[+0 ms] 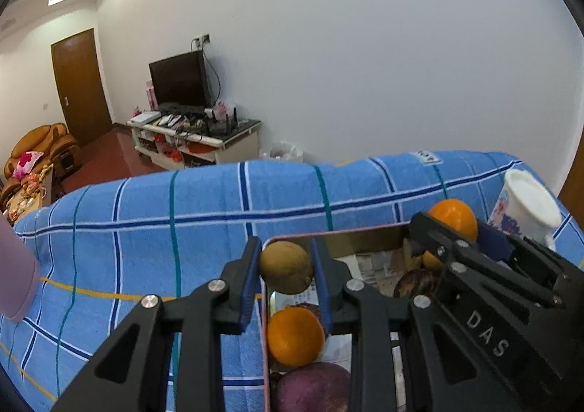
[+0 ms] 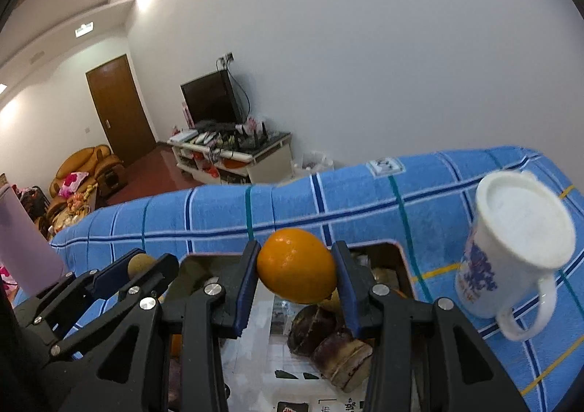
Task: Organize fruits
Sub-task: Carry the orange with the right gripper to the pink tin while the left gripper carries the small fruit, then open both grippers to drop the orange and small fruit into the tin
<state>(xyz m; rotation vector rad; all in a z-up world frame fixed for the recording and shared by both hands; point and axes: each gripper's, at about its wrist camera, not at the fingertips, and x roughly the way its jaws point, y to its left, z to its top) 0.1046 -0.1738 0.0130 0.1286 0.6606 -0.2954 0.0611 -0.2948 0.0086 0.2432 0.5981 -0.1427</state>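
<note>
My left gripper [image 1: 286, 271] is shut on a brown round fruit [image 1: 286, 268] and holds it above the left edge of a pink-rimmed metal tray [image 1: 265, 306]. Below it in the tray lie an orange [image 1: 295, 336] and a purple fruit [image 1: 314, 388]. My right gripper [image 2: 296, 268] is shut on an orange [image 2: 296, 266] above the same tray [image 2: 401, 251]; it also shows in the left wrist view [image 1: 454, 220]. Dark purple cut pieces [image 2: 328, 342] lie under it in the tray. The left gripper with its brown fruit [image 2: 140, 264] shows at the left of the right wrist view.
The tray sits on a table under a blue checked cloth [image 1: 146, 215]. A white mug with blue flowers [image 2: 518, 247] stands right of the tray. A pink bottle [image 2: 22, 247] stands at the far left. Behind are a white wall, a TV stand and a sofa.
</note>
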